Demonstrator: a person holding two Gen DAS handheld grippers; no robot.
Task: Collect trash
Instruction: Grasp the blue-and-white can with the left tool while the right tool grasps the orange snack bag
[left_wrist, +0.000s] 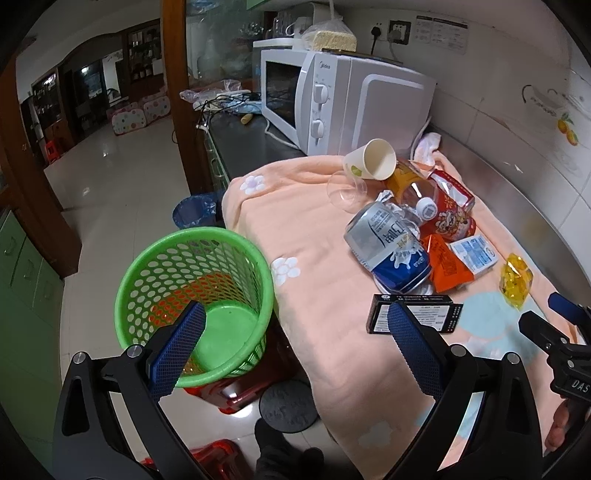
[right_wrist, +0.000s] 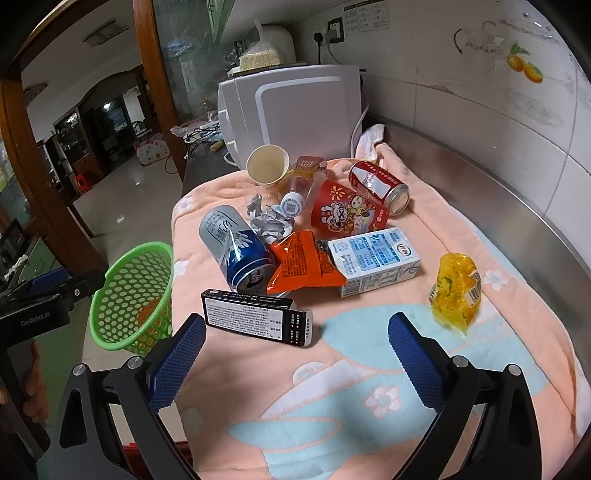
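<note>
On the peach blanket (right_wrist: 236, 387) trash is lying piled; black carton (right_wrist: 255, 316) nearest, green basket (left_wrist: 192, 299) sitting empty off the left edge. Right gripper (right_wrist: 295, 332) and left gripper (left_wrist: 295, 325) both hovering spread, empty. Best approaching carton square, pinching its narrow width.

A blanket (right_wrist: 332, 387) covers the counter, with the microwave (right_wrist: 295, 110) behind it. On the blanket the trash lies heaped: a box (right_wrist: 255, 317) nearest, a can (right_wrist: 236, 247) behind it, a carton (right_wrist: 373, 258) to the right, a wrapper (right_wrist: 456, 291) farther right. The basket (right_wrist: 133, 295) stands off the blanket's left edge.
</note>
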